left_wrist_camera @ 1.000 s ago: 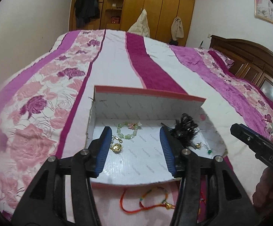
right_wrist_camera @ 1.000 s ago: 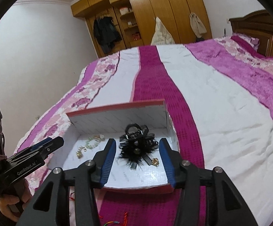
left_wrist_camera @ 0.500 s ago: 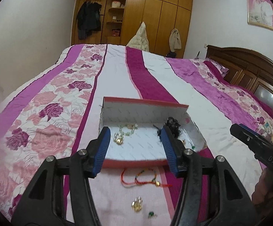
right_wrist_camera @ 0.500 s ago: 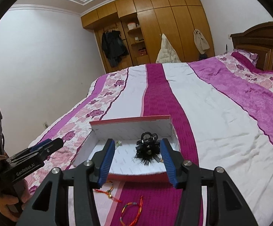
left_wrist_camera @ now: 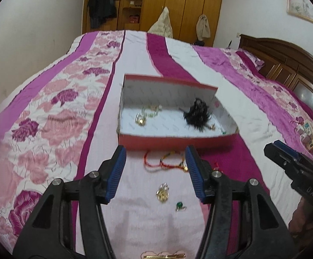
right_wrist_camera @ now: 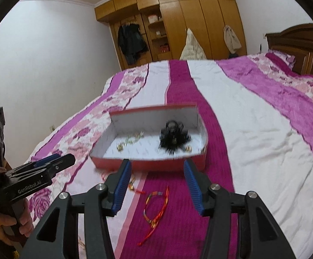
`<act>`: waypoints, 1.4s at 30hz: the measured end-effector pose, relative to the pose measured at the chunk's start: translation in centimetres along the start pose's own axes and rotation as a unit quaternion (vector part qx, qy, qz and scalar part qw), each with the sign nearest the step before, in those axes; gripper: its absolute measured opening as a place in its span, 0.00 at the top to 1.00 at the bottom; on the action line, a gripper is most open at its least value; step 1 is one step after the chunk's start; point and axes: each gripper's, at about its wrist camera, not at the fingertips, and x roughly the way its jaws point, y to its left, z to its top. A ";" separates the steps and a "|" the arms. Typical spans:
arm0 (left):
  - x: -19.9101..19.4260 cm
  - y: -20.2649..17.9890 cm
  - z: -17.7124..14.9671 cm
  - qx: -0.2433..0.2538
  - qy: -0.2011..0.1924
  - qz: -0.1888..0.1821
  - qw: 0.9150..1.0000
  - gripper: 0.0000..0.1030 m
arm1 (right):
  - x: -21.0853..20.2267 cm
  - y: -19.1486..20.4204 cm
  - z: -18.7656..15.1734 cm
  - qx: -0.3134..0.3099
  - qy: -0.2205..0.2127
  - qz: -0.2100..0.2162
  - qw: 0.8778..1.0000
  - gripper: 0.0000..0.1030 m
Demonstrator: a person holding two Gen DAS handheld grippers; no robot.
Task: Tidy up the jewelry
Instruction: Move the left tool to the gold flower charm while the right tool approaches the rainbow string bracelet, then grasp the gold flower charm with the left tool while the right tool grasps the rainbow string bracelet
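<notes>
Bedspread [left_wrist_camera: 70,112] in pink and magenta stripes serves as the work surface, so everything lies flat within reach. Near the bed's foot sits the red box [left_wrist_camera: 173,139], open-topped to collect pieces; already inside are a black feathered hair clip [left_wrist_camera: 197,115], a gold charm [left_wrist_camera: 141,119] and a pale bead bracelet [left_wrist_camera: 151,110]. Just in front of the box, outside it, lie the red cord bracelets [left_wrist_camera: 165,164], then a gold ring [left_wrist_camera: 162,194] and a green-stone ring [left_wrist_camera: 179,206], probably awaiting pickup. The left gripper [left_wrist_camera: 155,172] hangs above them with jaws apart and empty; the right gripper [right_wrist_camera: 155,185] likewise is spread wide, holding nothing, over a multicoloured cord bracelet [right_wrist_camera: 156,207].
</notes>
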 end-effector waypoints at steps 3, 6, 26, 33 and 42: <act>0.8 0.0 -0.8 0.001 0.018 0.001 1.000 0.52 | 0.8 0.2 -1.2 0.001 0.017 -0.002 1.000 0.48; 1.9 0.0 -1.6 0.001 0.036 0.001 0.999 0.52 | 2.0 0.0 -2.3 0.003 0.038 -0.004 0.999 0.48; 7.2 -0.4 -5.4 0.019 0.129 -0.004 0.991 0.71 | 7.6 -0.8 -6.2 0.022 0.137 -0.008 0.990 0.56; 7.6 -0.7 -5.6 0.036 0.128 0.001 0.991 0.82 | 8.7 -0.5 -7.0 0.019 0.153 -0.002 0.988 0.64; 7.4 0.1 -5.4 0.009 0.120 -0.026 0.992 0.91 | 9.3 -1.0 -7.1 0.026 0.150 0.002 0.988 0.93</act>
